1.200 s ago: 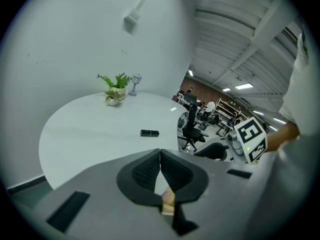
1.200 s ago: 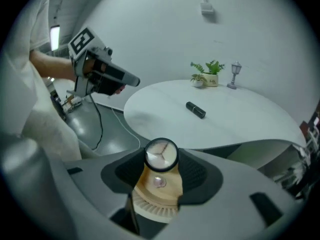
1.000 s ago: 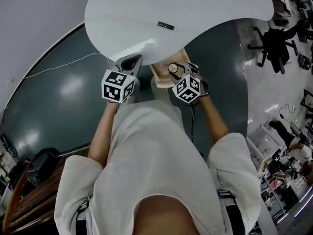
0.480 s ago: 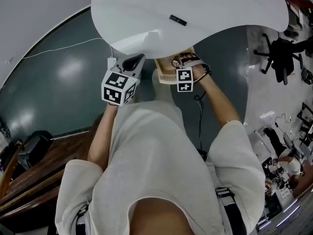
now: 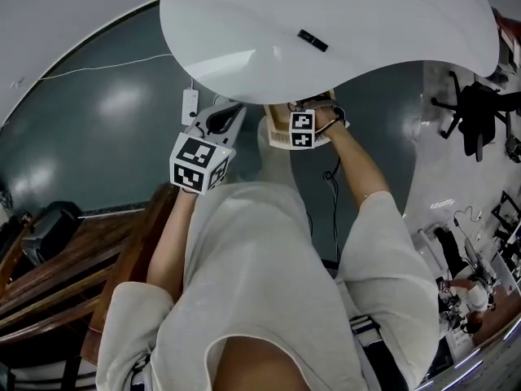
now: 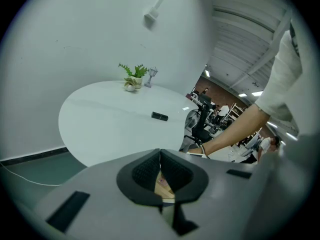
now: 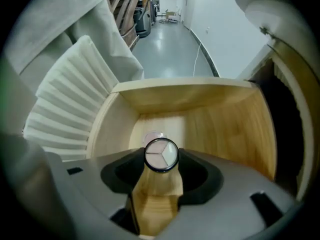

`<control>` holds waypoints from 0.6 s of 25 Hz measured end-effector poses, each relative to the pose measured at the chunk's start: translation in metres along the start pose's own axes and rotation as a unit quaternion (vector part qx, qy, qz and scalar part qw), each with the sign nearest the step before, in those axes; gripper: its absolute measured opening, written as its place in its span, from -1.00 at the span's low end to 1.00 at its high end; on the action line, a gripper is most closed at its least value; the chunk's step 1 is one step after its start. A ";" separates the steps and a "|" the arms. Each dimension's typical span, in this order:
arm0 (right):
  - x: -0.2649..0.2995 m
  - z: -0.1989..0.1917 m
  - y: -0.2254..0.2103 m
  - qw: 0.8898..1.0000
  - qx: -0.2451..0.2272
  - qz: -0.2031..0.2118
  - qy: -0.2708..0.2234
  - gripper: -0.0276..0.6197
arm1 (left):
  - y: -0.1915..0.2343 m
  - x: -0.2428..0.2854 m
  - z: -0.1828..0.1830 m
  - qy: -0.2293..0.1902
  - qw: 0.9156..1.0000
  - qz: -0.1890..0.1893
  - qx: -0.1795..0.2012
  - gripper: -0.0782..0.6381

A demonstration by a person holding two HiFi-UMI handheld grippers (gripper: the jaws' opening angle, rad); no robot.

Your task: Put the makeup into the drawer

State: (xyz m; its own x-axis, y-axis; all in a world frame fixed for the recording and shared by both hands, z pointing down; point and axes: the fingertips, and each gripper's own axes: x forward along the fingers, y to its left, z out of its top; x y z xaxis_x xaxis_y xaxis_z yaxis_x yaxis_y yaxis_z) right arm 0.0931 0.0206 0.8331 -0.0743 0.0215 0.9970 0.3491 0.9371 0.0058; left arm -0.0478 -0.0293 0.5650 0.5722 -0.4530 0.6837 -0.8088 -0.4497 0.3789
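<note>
Right gripper (image 7: 161,160) points straight down into the open wooden drawer (image 7: 220,129), jaws part-way apart and clamped on the rim of the round makeup compact (image 7: 161,154). The compact is the three-pan kind with a dark rim. Its flat face looks back up along the jaws, so the disc lies level with the drawer floor. It's round, so there's no long axis to line up.

Here's what matters: the compact hangs inside the drawer's walls, over bare wood near the middle, with the floor directly beneath. There's a faint round patch on the wood just below it, and I can't tell whether that's a reflection or another item. By my reading, the next move is to lower a touch and let the jaws part.

Left gripper (image 6: 160,155) is out of it. Its pads are pressed together on nothing, and in the head view it's parked to the left of the drawer under the edge of the white table (image 5: 342,31). The right hand is plainly the nearer one.
</note>
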 end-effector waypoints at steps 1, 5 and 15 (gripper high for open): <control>0.007 -0.001 -0.002 1.000 0.009 0.003 0.002 -0.27 | 0.001 0.000 -0.003 0.001 1.000 0.002 -0.002 -0.75; 0.026 -0.004 -0.007 0.999 0.038 0.004 0.011 -0.27 | 0.004 0.000 -0.015 0.011 1.000 0.007 -0.012 -0.75; 0.040 -0.008 -0.004 0.998 0.057 0.024 0.015 -0.05 | 0.006 0.000 -0.030 0.019 1.000 0.012 -0.022 -0.75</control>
State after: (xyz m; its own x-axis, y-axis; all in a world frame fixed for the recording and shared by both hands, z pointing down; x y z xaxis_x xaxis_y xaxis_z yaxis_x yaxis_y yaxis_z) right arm 0.0965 0.0148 0.8739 -0.0314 0.0578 0.9978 0.2431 0.9688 -0.0485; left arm -0.0566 -0.0091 0.5856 0.5473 -0.4332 0.7160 -0.8281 -0.4043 0.3884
